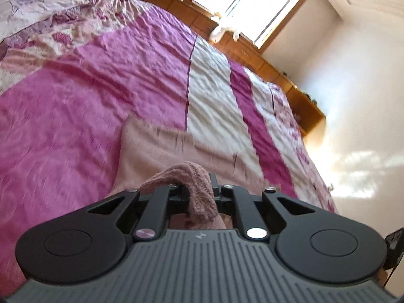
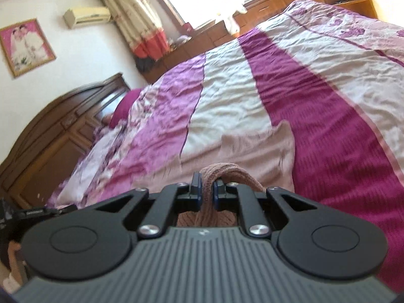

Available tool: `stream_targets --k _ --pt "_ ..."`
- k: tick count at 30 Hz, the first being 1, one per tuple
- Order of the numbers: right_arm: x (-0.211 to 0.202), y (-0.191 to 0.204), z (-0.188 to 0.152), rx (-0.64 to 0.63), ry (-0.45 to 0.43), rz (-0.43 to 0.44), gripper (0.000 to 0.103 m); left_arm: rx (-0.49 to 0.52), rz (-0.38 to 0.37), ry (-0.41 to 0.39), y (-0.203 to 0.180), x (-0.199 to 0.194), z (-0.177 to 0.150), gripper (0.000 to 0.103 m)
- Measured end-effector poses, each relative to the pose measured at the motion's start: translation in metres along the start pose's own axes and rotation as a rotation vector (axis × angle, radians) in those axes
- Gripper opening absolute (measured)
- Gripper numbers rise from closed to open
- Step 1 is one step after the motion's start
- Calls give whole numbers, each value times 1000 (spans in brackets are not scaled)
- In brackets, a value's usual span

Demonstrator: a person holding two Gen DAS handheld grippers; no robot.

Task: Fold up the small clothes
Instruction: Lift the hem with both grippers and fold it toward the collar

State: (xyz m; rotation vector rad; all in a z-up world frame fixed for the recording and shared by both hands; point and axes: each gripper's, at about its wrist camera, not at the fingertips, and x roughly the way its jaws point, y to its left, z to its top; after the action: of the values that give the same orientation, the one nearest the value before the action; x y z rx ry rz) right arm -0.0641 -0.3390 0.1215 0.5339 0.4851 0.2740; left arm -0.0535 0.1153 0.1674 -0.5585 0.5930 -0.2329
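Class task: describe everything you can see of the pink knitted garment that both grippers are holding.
The pink knitted garment looks like soft, ribbed dusty-pink wool. Its body lies spread on the striped bedspread, blurred in both views. One bunched edge is pinched in the left gripper, another in the right gripper, folds drooping behind each.

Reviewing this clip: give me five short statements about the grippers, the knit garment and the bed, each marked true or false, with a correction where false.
1. The left gripper is shut on the pink knit garment. True.
2. The right gripper hangs open, holding nothing. False: its jaws pinch a bunched edge of the same garment.
3. The bedspread is plain blue. False: it is striped pink, magenta and cream.
4. The garment's far part lies spread on the bedspread. True.
5. A framed picture hangs on the wall. True.
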Motion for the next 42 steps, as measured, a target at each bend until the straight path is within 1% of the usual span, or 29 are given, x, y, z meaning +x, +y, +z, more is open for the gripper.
stream_targets --k 2,6,8,11,15,17,21,26,30,32,34,36,38,40,41,42 --pt "11 -1 13 5 -26 -10 12 -2 5 -15 -5 10 14 11" --pt "30 -1 35 -1 -81 -42 12 11 39 -44 -15 36 41 11" --pt "43 -1 45 -12 -93 -50 12 19 53 -54 -19 52 54 11" --pt "65 1 58 -49 -103 -77 12 19 71 -51 -20 80 73 11" --pt "97 1 66 -87 -101 -113 12 19 111 -27 -15 122 87 11" --pt "114 -3 69 -89 -97 -134 12 11 131 -9 -7 143 90 11" --pt "149 -13 67 -110 -73 -192 12 30 216 41 13 188 93 11" --pt "187 -31 60 -118 -25 -262 12 49 288 104 39 236 85 11" --pt "213 -48 47 -100 35 -314 13 41 318 165 59 271 77 11" --pt "223 -58 38 -84 69 -333 14 56 319 171 64 281 73 11" --pt "226 -66 31 -58 78 -328 14 84 318 168 64 285 71 11" --pt "225 -71 28 -34 68 -311 13 107 322 171 62 286 70 12" --pt "223 -70 30 -12 67 -300 15 117 322 171 60 285 72 12" --pt "219 -73 34 24 66 -274 22 124 320 169 56 279 74 12" --pt "215 -74 36 53 61 -251 33 129 320 168 52 275 74 14" --pt "211 -75 38 79 49 -229 46 132 319 166 49 270 75 15"
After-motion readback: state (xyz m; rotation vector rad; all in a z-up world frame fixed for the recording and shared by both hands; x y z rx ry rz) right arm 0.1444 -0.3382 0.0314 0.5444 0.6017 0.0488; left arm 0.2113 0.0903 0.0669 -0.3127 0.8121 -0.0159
